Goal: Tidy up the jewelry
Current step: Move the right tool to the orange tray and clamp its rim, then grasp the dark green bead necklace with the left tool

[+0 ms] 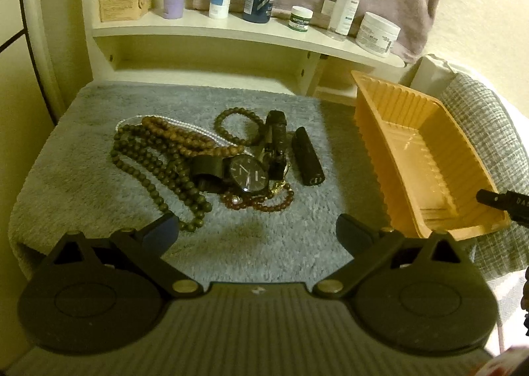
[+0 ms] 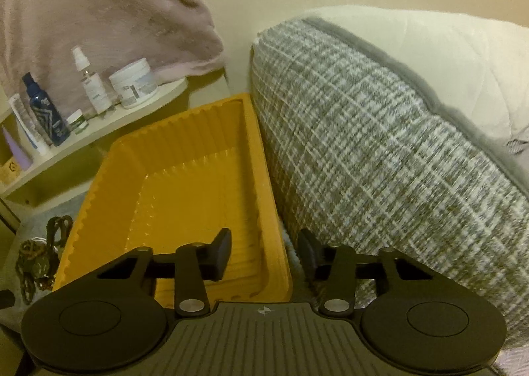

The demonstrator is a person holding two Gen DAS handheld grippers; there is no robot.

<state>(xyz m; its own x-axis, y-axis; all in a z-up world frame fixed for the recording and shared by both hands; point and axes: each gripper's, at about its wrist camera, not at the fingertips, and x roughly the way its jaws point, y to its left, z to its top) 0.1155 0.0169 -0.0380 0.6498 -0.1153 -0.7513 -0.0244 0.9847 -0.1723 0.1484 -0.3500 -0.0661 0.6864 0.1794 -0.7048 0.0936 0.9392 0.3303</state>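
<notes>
Jewelry [image 1: 211,157] lies heaped mid-frame on the mat [image 1: 82,184], unsorted; the tray [image 1: 426,157] at right is empty to receive it. Left gripper [image 1: 256,232] hovers before the heap, jaws wide, holding nothing. Right gripper [image 2: 264,252] straddles the tray's near-right wall, partly closed, pads not visibly pressing it

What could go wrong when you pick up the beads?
The beads lie tangled with the watch, so lifting one strand could drag the rest along. The right gripper straddles the tray's wall beside the cushion; closing there could tip the tray.
</notes>
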